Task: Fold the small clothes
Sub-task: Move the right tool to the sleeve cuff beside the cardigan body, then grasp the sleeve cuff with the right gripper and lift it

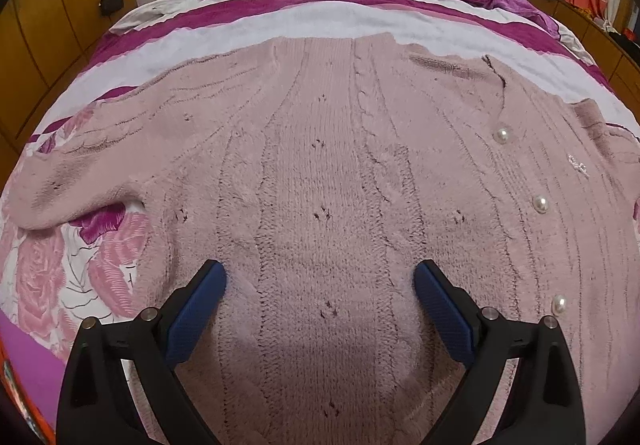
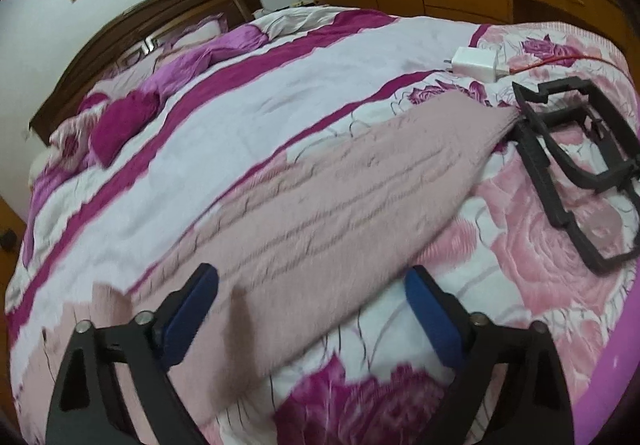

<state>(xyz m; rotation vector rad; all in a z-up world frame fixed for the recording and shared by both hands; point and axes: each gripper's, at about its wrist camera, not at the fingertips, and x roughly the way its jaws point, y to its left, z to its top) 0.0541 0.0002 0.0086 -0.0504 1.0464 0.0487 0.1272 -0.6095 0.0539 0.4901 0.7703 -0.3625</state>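
— Blue pads (image 1: 200,309) of the left gripper (image 1: 320,285) stood wide apart over the pink cardigan (image 1: 320,165), which lay spread flat on the bed cover (image 1: 280,25). Nothing was grasped between them.

— And the right gripper (image 2: 312,297)?

— Its jaws were also apart, holding nothing. One sleeve (image 2: 340,181) of the cardigan stretched across the flowered cover below it.

— What lay beyond the sleeve?

— Its far end touched a black frame (image 2: 580,165). A white charger (image 2: 476,65) lay near, further back.
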